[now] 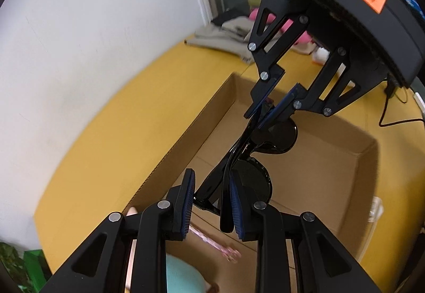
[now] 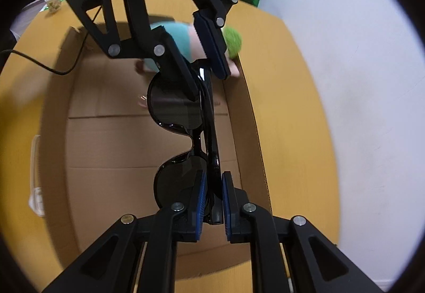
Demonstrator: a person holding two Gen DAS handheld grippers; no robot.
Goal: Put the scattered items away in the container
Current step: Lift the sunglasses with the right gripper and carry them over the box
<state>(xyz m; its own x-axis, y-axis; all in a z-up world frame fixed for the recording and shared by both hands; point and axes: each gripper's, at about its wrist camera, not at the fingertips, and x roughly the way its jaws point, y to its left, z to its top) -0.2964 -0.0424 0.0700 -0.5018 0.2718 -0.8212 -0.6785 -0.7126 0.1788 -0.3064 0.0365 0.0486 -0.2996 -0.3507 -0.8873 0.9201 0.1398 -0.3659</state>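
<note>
Yellow table (image 1: 106,133) by a white wall (image 1: 79,27); both grippers clamp sunglasses (image 2: 180,112) over cardboard box (image 1: 332,173).

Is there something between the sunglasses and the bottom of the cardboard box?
Nothing visible blocks the way. Both grippers hold the sunglasses over bare floor of the cardboard box; the soft teal toy and a green ball lie at one end.

- Yellow wooden table (image 2: 292,133), set against a white wall.
- Open cardboard box (image 2: 111,144) on it, the landmark.
- Folded clothes (image 1: 220,37) beyond the box's far end.
- Black cable (image 2: 39,64) beside the box.
- Green ball (image 2: 232,40) at the box's corner.
</note>
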